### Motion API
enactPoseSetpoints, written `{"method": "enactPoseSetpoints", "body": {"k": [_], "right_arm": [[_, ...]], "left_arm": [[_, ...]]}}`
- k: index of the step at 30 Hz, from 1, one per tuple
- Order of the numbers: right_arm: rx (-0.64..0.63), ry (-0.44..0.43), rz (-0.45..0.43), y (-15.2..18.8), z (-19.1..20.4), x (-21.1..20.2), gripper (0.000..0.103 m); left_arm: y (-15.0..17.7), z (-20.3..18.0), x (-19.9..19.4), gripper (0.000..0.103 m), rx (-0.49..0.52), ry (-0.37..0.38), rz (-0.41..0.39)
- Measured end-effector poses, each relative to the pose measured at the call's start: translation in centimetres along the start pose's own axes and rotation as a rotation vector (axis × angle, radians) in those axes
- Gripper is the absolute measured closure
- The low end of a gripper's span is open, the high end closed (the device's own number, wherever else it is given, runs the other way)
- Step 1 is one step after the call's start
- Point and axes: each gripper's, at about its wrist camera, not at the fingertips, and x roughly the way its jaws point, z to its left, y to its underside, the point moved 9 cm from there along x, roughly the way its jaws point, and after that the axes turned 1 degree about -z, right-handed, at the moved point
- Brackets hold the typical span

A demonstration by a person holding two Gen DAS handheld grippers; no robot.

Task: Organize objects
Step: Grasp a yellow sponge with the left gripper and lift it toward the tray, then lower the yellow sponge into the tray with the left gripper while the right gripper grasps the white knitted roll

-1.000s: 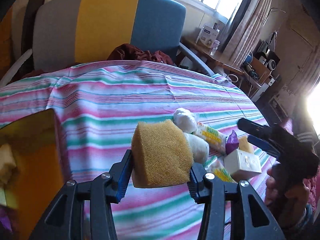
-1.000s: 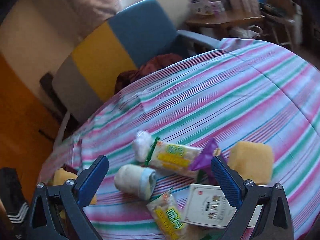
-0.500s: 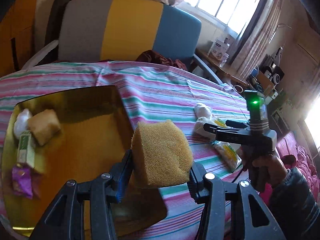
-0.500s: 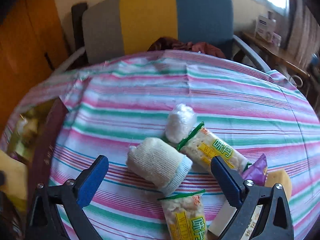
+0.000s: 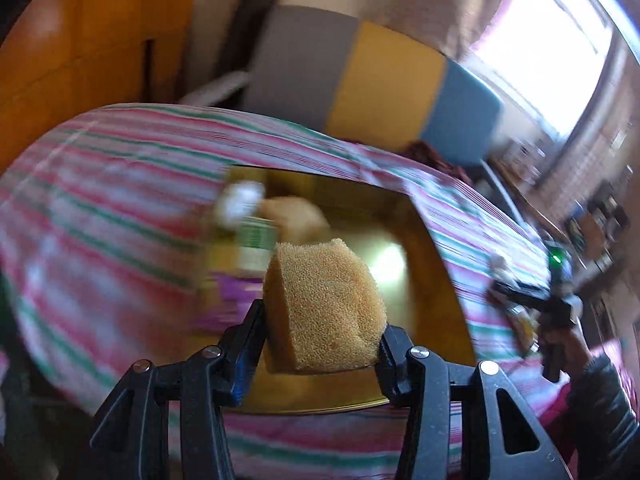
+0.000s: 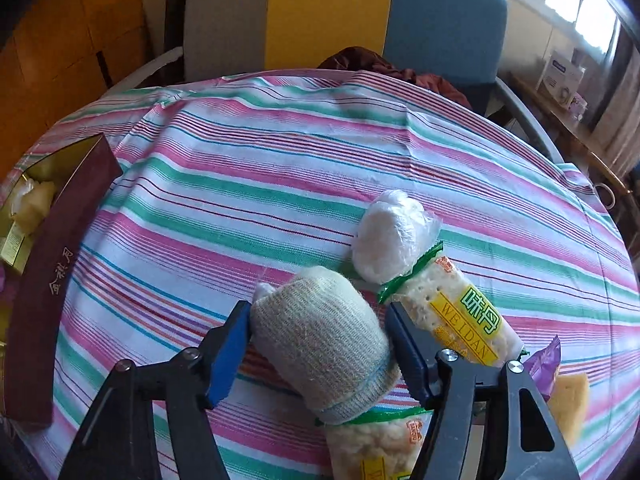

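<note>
My left gripper (image 5: 320,334) is shut on a yellow sponge (image 5: 324,308) and holds it above the near part of a gold-lined box (image 5: 432,276). The box holds a white bundle (image 5: 240,200), another sponge (image 5: 296,216), a green packet and a purple wrapper, all blurred. My right gripper (image 6: 320,344) has its blue pads on both sides of a rolled beige sock (image 6: 320,344) that lies on the striped tablecloth (image 6: 280,168). The jaws touch or nearly touch the sock. The right gripper also shows in the left wrist view (image 5: 532,300).
Around the sock lie a white plastic-wrapped ball (image 6: 390,240), two cracker packets (image 6: 456,320) (image 6: 380,444), a purple wrapper (image 6: 542,364) and a sponge piece (image 6: 572,404). The box's maroon wall (image 6: 52,280) stands at the left. A grey, yellow and blue chair (image 6: 332,16) stands behind the table.
My left gripper has swung left with the sponge, so the box is now right beneath it. My right gripper has moved forward and narrowed its jaws around the beige sock.
</note>
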Motion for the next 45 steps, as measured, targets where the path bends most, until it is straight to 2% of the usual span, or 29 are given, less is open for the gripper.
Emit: {"method": "enactPoseSetpoints", "body": {"k": [2,4,9,15,19,21,23,27,30,31,34,40,45], "right_arm": [[0.008,-0.002,0.006,0.0,-0.1,0.1,0.036],[0.004,0.001,0.01,0.1,-0.1,0.2,0.036],[0.022,0.0,0.013,0.4,-0.1,0.0,0.036],[0.016,0.012,0.008,0.3,0.1,0.0,0.036],[0.011,0.016,0.007,0.3,0.1,0.0,0.036],[0.01,0.017,0.006,0.3,0.1,0.0,0.036],[0.013,0.014,0.005,0.3,0.0,0.0,0.036],[0.005,0.021,0.002,0.3,0.1,0.0,0.036],[0.002,0.027,0.001,0.3,0.2,0.0,0.036],[0.001,0.029,0.001,0.3,0.2,0.0,0.036],[0.008,0.033,0.001,0.3,0.3,-0.1,0.036],[0.048,0.041,0.01,0.4,0.3,-0.4,0.037],[0.107,0.015,0.036,0.9,0.6,-0.9,0.039]], "left_arm": [[0.1,2.5,-1.0,0.054,-0.038,-0.023,-0.006],[0.5,3.6,-1.3,0.054,-0.035,-0.032,-0.005],[1.5,2.5,0.5,0.054,0.036,-0.038,0.05],[3.0,1.7,3.8,0.054,0.138,-0.103,0.164],[3.5,2.7,5.2,0.05,0.126,-0.133,0.191],[3.8,3.1,5.3,0.043,0.111,-0.142,0.189],[3.9,3.0,5.2,0.04,0.111,-0.136,0.191],[3.6,2.6,4.4,0.036,0.125,-0.172,0.143],[2.1,2.3,2.0,0.036,0.14,-0.24,0.029],[1.3,2.0,0.5,0.036,0.161,-0.288,-0.032],[-0.5,1.4,-2.3,0.036,0.182,-0.352,-0.133],[-2.1,0.9,-5.3,0.036,0.198,-0.396,-0.206],[-2.4,1.2,-6.3,0.036,0.211,-0.417,-0.229]]}}
